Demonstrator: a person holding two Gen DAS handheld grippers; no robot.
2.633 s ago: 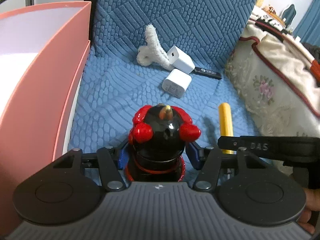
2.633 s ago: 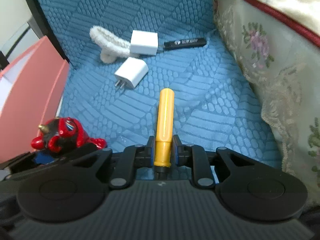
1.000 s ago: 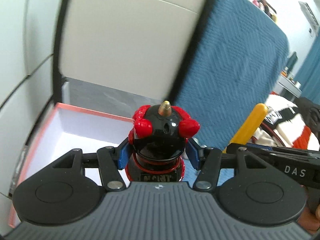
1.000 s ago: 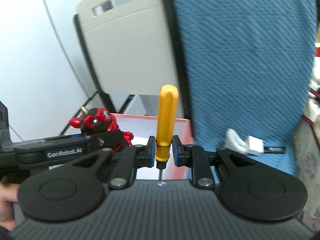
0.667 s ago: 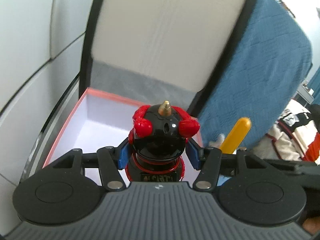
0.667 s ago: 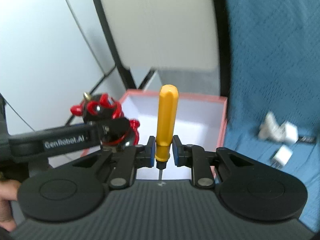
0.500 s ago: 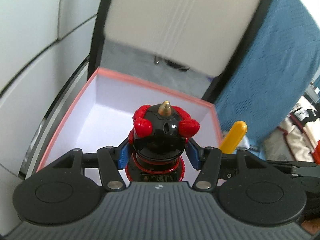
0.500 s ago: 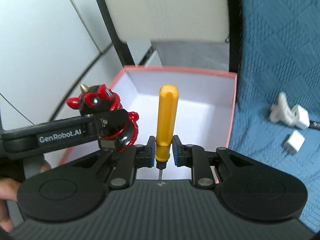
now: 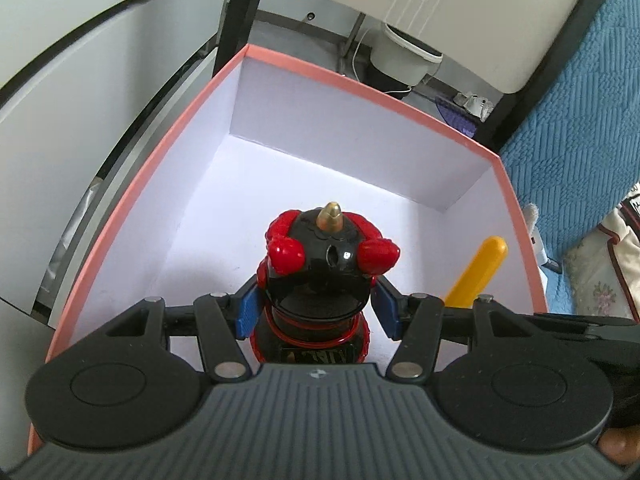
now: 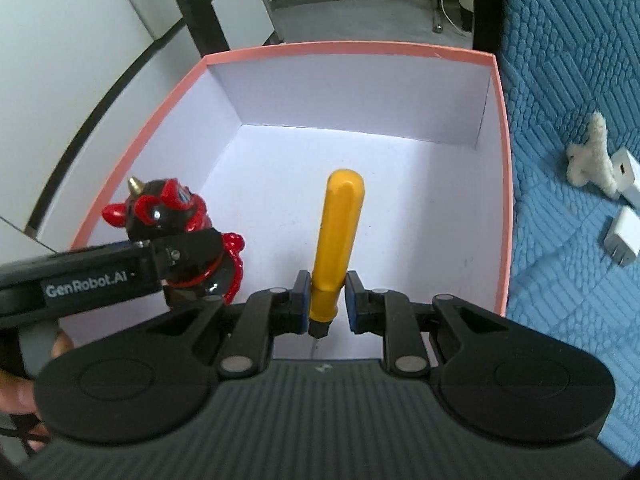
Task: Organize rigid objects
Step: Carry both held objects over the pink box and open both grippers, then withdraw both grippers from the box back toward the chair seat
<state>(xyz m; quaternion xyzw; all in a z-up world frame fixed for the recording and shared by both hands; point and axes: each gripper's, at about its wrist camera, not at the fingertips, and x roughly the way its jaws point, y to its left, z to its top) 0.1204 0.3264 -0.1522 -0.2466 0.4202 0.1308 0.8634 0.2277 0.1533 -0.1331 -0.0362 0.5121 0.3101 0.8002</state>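
— While both hover over the pink box [image 10: 505, 184], what do the left tongs [image 9: 316, 312] hold?
— Clamped on the red-black figurine [image 9: 320, 276]; right tongs [image 10: 327, 300] pinch the yellow screwdriver [image 10: 338, 240].

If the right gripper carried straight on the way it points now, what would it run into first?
Most likely the white floor of the pink box. The right gripper, jaws shut on the yellow screwdriver, points down into it, and nothing lies ahead of the handle's tip. Depth is hard to judge.

Home bedroom, blue quilted bedspread [image 10: 568, 80], floral bedding [image 9: 600, 280]
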